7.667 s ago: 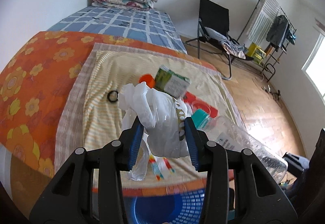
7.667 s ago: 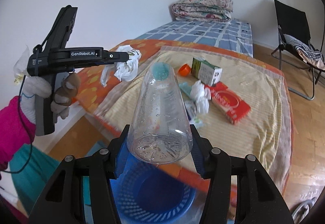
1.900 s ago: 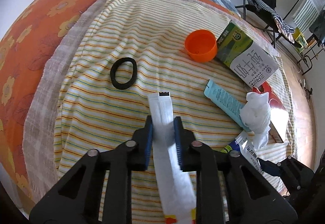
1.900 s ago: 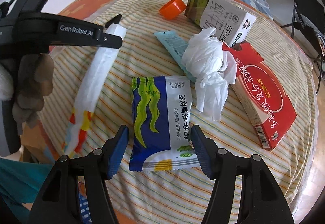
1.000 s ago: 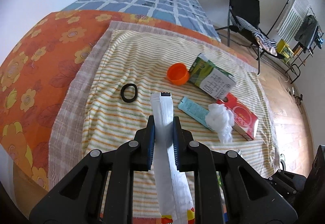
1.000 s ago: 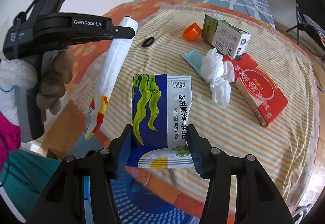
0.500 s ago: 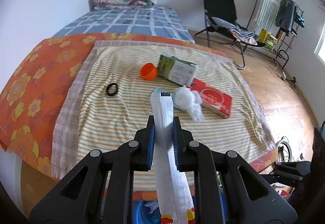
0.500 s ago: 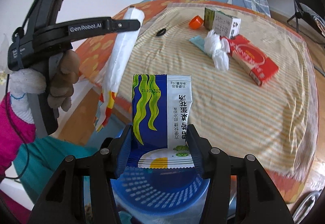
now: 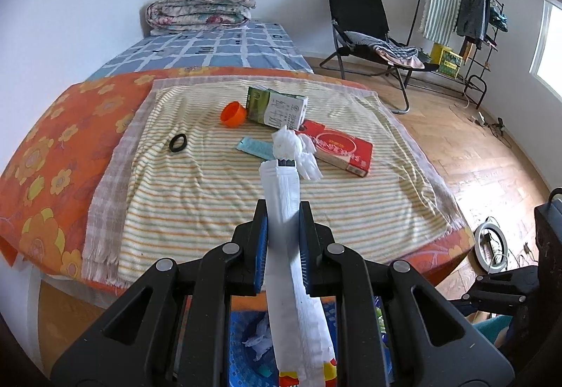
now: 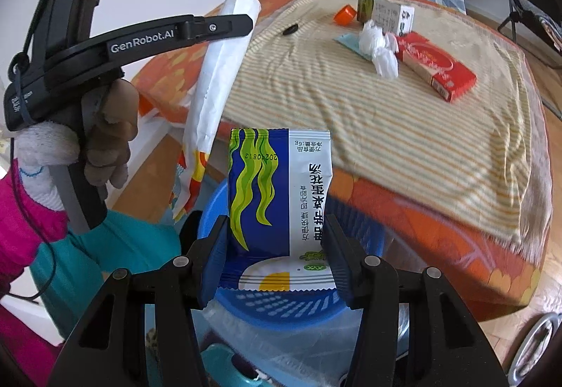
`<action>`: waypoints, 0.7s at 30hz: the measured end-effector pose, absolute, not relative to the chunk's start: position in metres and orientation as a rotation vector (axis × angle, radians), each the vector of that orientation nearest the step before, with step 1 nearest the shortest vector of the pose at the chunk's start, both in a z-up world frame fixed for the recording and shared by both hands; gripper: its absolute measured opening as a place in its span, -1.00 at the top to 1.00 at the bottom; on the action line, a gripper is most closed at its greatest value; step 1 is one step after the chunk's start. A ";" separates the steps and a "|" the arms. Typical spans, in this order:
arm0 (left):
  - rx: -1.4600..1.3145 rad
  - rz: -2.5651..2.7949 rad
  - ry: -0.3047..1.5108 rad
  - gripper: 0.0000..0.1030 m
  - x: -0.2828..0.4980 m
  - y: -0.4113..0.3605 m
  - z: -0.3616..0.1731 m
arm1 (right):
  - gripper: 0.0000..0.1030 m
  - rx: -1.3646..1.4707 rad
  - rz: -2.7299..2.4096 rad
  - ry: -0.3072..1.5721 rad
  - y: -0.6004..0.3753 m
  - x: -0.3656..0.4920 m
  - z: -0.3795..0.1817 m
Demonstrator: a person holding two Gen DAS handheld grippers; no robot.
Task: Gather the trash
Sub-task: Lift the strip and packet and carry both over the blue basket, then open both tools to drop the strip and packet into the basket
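Observation:
My left gripper (image 9: 282, 229) is shut on a long white wrapper (image 9: 286, 211), which hangs down over the blue basket (image 9: 242, 345). From the right wrist view the same wrapper (image 10: 217, 78) dangles beside the basket (image 10: 281, 313). The right gripper (image 10: 277, 243) is shut on a blue and white snack packet (image 10: 281, 197) held above the basket's rim. On the striped cloth (image 9: 210, 183) lie a crumpled tissue (image 9: 293, 150), a red box (image 9: 337, 146), a green carton (image 9: 277, 109), an orange cap (image 9: 233, 114), a teal sachet (image 9: 254, 148) and a black ring (image 9: 177, 143).
The bed (image 9: 52, 141) with an orange flowered cover fills the left; a folded quilt (image 9: 200, 7) lies at its far end. A black folding chair (image 9: 365, 35) and a drying rack (image 9: 456, 18) stand on the wooden floor to the right. A gloved hand (image 10: 102, 141) holds the left tool.
Both grippers have pulled back from the bed with their wrappers still held. The items on the cloth look farther away, and the blue basket now lies under both grippers.

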State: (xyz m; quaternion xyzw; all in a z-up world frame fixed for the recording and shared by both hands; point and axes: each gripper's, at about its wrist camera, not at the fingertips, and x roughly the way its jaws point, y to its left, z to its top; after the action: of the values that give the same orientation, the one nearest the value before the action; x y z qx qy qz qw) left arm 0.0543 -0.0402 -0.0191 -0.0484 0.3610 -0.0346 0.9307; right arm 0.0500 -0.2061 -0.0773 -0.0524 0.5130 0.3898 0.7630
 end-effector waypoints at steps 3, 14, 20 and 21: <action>-0.103 -0.071 0.745 0.72 0.048 -0.042 -0.025 | 0.00 -0.122 0.843 1.138 -0.207 0.045 -0.087; -0.108 -0.052 0.767 0.72 0.033 -0.045 -0.053 | 0.00 -0.166 0.829 1.220 -0.207 0.031 -0.124; -0.113 -0.037 0.778 0.72 0.027 -0.046 -0.067 | -0.01 -0.165 0.809 1.262 -0.207 0.033 -0.140; -0.112 -0.036 0.781 0.72 0.027 -0.047 -0.070 | -0.01 -0.166 0.807 1.270 -0.207 0.033 -0.143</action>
State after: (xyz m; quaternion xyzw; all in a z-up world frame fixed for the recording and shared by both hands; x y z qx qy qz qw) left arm 0.0267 -0.0467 -0.0696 -0.0543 0.3806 -0.0174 0.9230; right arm 0.0331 -0.2067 -0.1434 -0.0752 0.5762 0.3661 0.7268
